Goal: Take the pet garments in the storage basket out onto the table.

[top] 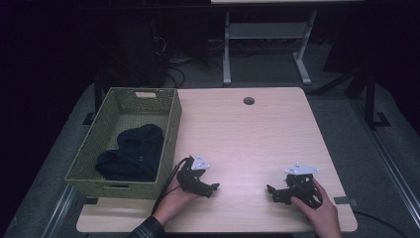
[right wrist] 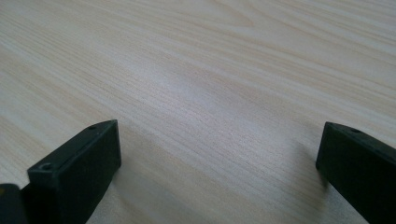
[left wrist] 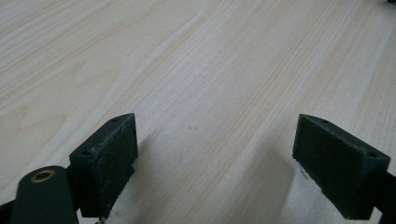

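A pale wood-grain table point(top: 247, 134) with rounded corners and one round cable hole point(top: 248, 100) stands on grey carpet in a dark room, with the legs of a second grey-framed table point(top: 267, 44) behind it. At its left edge sits one rectangular woven basket point(top: 168, 129), olive green with open lattice walls, holding one soft, crumpled dark garment point(top: 132, 153). Two black devices rest low over the near tabletop, well apart. The left hand-held gripper point(top: 213, 188), just beside the basket, has its two blocky jaws spread over bare wood. The right hand-held gripper point(top: 270, 191) is likewise spread, with nothing between its jaws.
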Demonstrator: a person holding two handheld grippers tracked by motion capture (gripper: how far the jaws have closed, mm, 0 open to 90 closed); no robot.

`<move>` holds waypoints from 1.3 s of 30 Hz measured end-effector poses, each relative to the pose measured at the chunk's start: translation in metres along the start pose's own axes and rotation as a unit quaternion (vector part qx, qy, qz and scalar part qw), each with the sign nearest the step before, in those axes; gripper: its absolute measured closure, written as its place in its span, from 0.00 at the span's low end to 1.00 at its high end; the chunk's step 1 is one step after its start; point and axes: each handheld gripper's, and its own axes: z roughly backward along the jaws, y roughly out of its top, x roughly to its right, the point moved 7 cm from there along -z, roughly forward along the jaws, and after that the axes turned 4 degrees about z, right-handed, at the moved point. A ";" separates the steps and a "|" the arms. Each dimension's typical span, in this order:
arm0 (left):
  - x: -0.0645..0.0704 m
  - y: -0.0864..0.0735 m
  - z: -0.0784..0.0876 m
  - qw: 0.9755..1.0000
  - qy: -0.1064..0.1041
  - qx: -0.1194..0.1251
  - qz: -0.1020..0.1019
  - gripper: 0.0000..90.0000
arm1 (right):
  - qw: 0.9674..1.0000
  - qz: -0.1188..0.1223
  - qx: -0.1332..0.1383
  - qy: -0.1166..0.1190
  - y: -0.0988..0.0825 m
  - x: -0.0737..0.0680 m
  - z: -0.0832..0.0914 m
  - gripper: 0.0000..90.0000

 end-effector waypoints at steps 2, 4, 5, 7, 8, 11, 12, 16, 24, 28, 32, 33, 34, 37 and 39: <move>0.000 0.001 0.001 1.000 -0.003 -0.004 0.002 0.15 | 1.000 0.000 0.000 -0.001 0.000 0.000 0.000 0.00; 0.001 0.001 0.002 1.000 -0.004 -0.004 0.003 0.15 | 1.000 -0.002 -0.001 0.000 0.000 0.000 0.000 0.00; 0.001 0.001 0.002 1.000 -0.004 -0.004 0.003 0.15 | 1.000 -0.002 -0.001 0.000 0.000 0.000 0.000 0.00; 0.002 0.002 0.002 1.000 -0.005 0.000 0.008 0.15 | 1.000 -0.002 -0.001 0.000 0.000 0.000 0.000 0.00; 0.002 0.003 0.002 1.000 -0.005 0.001 0.009 0.15 | 1.000 -0.002 -0.001 0.000 0.000 0.000 0.000 0.00; 0.002 0.004 0.003 1.000 -0.003 0.003 0.009 0.15 | 1.000 -0.002 -0.001 0.000 0.000 0.000 0.000 0.00; 0.002 0.005 0.003 1.000 -0.003 0.003 0.008 0.15 | 1.000 -0.002 0.000 0.000 0.000 0.000 0.000 0.00; 0.003 0.008 0.005 1.000 -0.003 0.006 0.010 0.15 | 1.000 -0.002 -0.001 0.000 0.000 0.000 0.000 0.00; 0.002 0.018 0.013 1.000 0.000 0.019 0.007 0.15 | 1.000 -0.002 0.000 0.000 0.000 0.000 0.000 0.00; 0.000 0.022 0.017 1.000 0.001 0.026 0.007 0.15 | 1.000 -0.002 0.000 0.000 0.000 0.000 0.000 0.00; -0.001 0.025 0.020 1.000 0.000 0.028 0.009 0.15 | 1.000 -0.002 -0.001 0.000 0.000 0.000 0.000 0.00; -0.001 0.026 0.020 1.000 0.002 0.029 0.010 0.15 | 1.000 -0.002 0.000 0.000 0.000 0.000 0.000 0.00; -0.001 0.026 0.021 1.000 0.001 0.027 0.012 0.15 | 1.000 -0.002 0.000 0.000 0.000 0.000 0.000 0.00; -0.001 0.028 0.021 1.000 -0.001 0.027 0.013 0.15 | 1.000 -0.002 0.000 0.001 0.000 0.000 0.000 0.00; 0.000 0.029 0.022 1.000 0.000 0.027 0.011 0.15 | 1.000 -0.002 -0.001 0.000 0.000 0.000 0.000 0.00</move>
